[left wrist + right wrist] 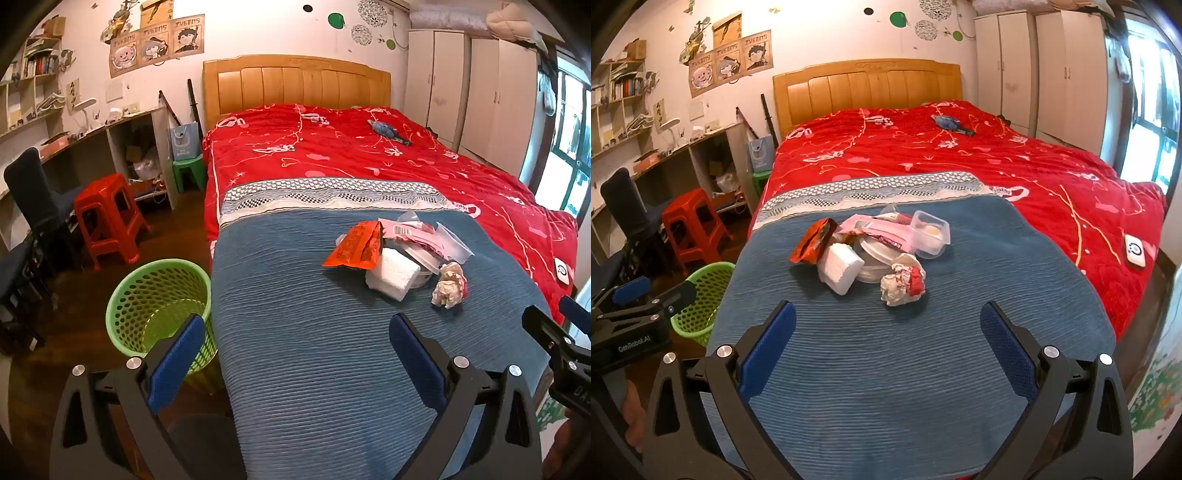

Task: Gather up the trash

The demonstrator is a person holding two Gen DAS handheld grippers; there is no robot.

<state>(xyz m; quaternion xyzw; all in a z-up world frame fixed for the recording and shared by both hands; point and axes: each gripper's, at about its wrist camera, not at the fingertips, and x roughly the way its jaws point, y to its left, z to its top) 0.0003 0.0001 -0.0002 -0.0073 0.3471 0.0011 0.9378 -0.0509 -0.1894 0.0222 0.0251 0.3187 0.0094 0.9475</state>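
The left tongs (297, 354) hover low over the near end of the bed, spread wide with nothing between their blue pads (177, 363), and straddle the edge where the blue blanket (306, 332) drops toward the floor. The right tongs (888, 345) are posed the same way (wide apart, holding nothing) and sit squarely over the blanket, aimed at the trash.

From the left, a green mesh wastebasket (157, 306) stands on the wood floor, touching the side of the bed. On the blanket lies 1 cluster of trash: 1 orange snack wrapper (354, 248), 1 white foam block (392, 274), 1 pink wrapper (413, 230) on clear plastic, and 1 crumpled paper ball (450, 283) just beside the block. A red quilt (332, 151) covers the rest of the bed.

The left wrist view shows the whole basket opening and 2 stools, 1 red (107, 219) and 1 green (189, 170). The right wrist view cuts the basket to a partial rim behind the other tool, but shows 1 clear lidded container (930, 233) and 1 white round dish (875, 260) that the left view leaves indistinct. Both views show 1 small white device (1134, 251) on the quilt, far right.
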